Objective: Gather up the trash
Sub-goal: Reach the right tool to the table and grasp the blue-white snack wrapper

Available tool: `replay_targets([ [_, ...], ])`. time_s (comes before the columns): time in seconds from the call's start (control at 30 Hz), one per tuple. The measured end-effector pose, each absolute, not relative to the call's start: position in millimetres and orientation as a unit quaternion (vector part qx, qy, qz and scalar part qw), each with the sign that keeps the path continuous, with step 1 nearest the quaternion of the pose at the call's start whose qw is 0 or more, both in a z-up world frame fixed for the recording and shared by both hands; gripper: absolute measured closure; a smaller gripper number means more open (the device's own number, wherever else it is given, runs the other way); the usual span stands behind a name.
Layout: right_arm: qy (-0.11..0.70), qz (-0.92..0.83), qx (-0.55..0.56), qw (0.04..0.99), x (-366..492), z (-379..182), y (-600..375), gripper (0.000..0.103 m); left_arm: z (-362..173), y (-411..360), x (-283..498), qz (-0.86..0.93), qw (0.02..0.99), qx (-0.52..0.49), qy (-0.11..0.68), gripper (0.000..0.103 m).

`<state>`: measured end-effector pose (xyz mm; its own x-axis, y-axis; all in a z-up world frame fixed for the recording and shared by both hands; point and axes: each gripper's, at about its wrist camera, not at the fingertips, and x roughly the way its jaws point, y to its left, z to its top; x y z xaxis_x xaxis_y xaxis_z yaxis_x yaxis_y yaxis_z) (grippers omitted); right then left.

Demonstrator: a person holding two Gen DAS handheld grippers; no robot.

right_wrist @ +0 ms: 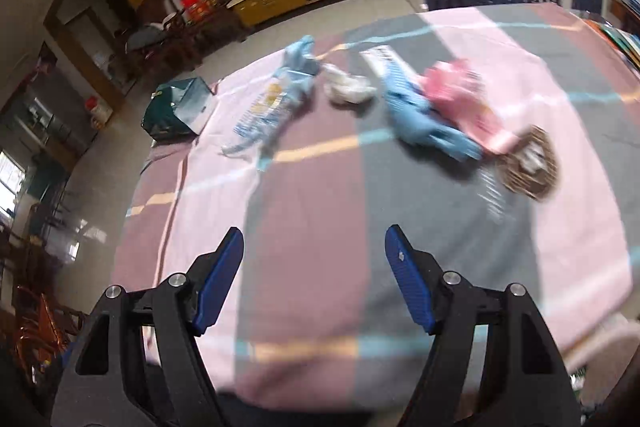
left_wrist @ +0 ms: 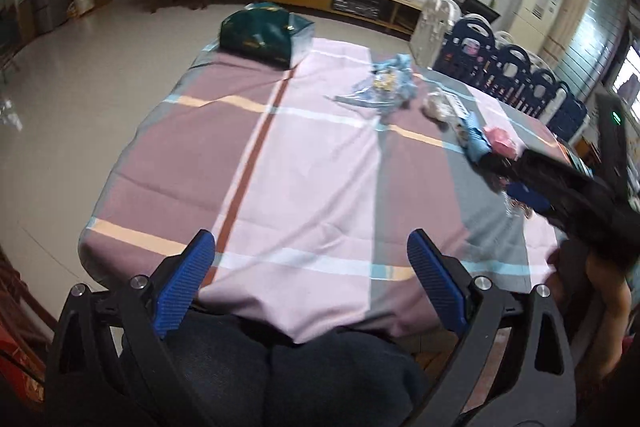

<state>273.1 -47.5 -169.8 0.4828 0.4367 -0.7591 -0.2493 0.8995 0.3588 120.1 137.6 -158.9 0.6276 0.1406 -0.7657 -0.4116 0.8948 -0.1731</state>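
Seemingly nothing has been collected yet: every scrap lies loose on the striped tablecloth [right_wrist: 304, 211], and the dark green bag [right_wrist: 176, 111] at about ten o'clock in the right wrist view, on the table's far left corner, is my guess for where the trash should go, though I cannot see inside it. Going left to right in that view, first comes a crumpled blue-and-white wrapper [right_wrist: 276, 103] at eleven o'clock, a long, flattened piece with yellow print; just beside it, a small wad of white paper or plastic [right_wrist: 348, 89] at twelve o'clock; then a pale blue crushed wrapper [right_wrist: 420, 115] with a white striped end, touching a pink wrapper [right_wrist: 460, 95] at one o'clock; and last a brown, ribbed round piece [right_wrist: 528, 163] at two o'clock, blurred, perhaps a paper baking cup. All look light, thin and easy to crush. The left gripper [left_wrist: 310, 287] hangs over the near edge of the table with its jaws spread wide and nothing between them, well apart from the trash. The right gripper [right_wrist: 314, 283] is likewise released and empty, hovering over the cloth short of the pile, so the whole job remains ahead, each piece in turn
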Motion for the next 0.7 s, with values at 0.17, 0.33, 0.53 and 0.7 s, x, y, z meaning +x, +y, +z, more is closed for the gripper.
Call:
replay_targets([
  [0.17,0.476,0.197,0.100,0.851,347,-183,9,0.031,-170,157,118,0.171,0.880,-0.195,0.399,0.006],
  [0.33,0.497,0.162,0.148,0.840,412,-207,43,0.031,-185,160,123,0.163,0.871,-0.210,0.412,0.006],
  [0.53,0.511,0.144,0.090,0.843,429,-219,76,0.092,-186,169,120,0.175,0.870,-0.228,0.401,0.006],
  [0.7,0.534,0.202,0.070,0.818,388,-217,70,0.100,-183,186,110,0.216,0.864,-0.248,0.381,0.006],
])
